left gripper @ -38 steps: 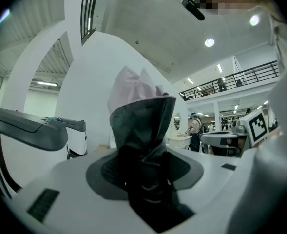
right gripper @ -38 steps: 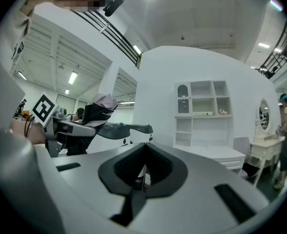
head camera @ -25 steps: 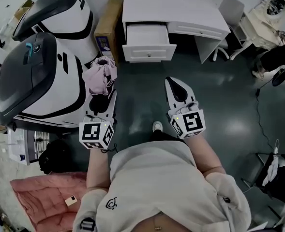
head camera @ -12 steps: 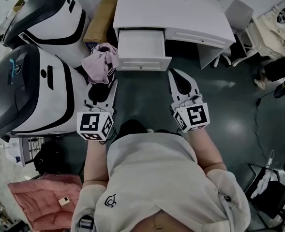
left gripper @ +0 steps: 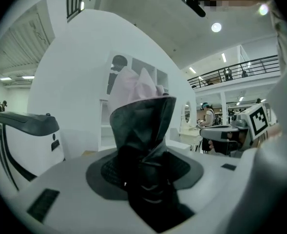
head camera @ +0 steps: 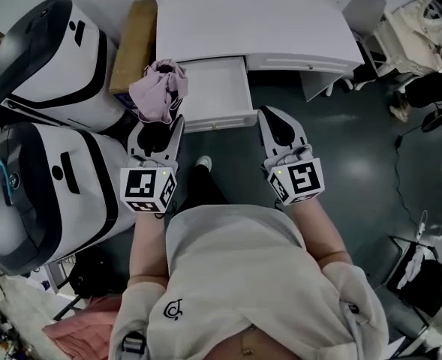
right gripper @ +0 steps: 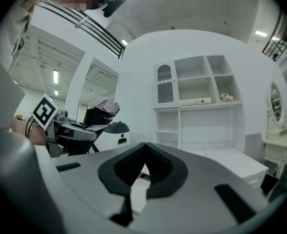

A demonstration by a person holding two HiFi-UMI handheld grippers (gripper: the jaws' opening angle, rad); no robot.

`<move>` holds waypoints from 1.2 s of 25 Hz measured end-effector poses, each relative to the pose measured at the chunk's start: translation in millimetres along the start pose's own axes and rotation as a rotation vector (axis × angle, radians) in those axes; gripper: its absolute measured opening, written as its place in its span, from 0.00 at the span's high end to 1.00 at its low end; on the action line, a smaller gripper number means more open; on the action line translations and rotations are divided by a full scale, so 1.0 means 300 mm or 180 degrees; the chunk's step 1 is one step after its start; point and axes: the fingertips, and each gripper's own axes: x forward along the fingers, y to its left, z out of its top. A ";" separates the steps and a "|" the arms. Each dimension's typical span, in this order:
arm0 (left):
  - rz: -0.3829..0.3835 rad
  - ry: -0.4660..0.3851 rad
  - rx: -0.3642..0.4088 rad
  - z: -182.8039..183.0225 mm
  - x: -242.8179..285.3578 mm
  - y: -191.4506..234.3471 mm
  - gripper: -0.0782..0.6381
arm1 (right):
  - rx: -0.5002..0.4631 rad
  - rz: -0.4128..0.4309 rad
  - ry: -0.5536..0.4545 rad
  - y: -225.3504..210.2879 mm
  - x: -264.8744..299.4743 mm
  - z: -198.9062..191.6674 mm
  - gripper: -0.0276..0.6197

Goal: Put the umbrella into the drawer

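Observation:
The umbrella (head camera: pixel 159 88) is a folded pink bundle with a black inner side. My left gripper (head camera: pixel 157 130) is shut on its dark lower part. In the left gripper view the umbrella (left gripper: pixel 141 126) stands up between the jaws of the left gripper (left gripper: pixel 145 179) and hides the drawer. The white desk (head camera: pixel 258 21) has its left drawer (head camera: pixel 221 118) pulled open, and its inside looks bare. The umbrella hangs at the drawer's left front corner. My right gripper (head camera: pixel 271 118) is shut and holds nothing, just in front of the drawer's right corner. Beyond the right gripper (right gripper: pixel 144 152), a white shelf unit (right gripper: pixel 197 101) shows.
Two large white and black machines (head camera: pixel 48 148) stand close on the left. A cardboard box (head camera: pixel 134 43) sits between them and the desk. A white chair (head camera: pixel 363 10) is at the desk's right end. A dark chair (head camera: pixel 423 276) stands at the lower right.
The person has walked up to the desk, so the open drawer now lies right at both grippers' tips. The umbrella stays gripped in the left gripper.

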 end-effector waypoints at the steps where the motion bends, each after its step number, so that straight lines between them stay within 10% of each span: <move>1: -0.0060 0.0027 0.0021 0.004 0.050 0.027 0.60 | 0.0004 -0.0042 0.0013 -0.015 0.045 0.001 0.95; 12: -0.0658 0.0251 0.0040 -0.030 0.505 0.304 0.59 | 0.0075 -0.0469 0.0172 -0.152 0.485 -0.060 0.95; 30: -0.1741 0.1393 0.0202 -0.669 0.893 0.138 0.59 | 0.0258 -0.0474 0.0652 -0.329 0.678 -0.439 0.95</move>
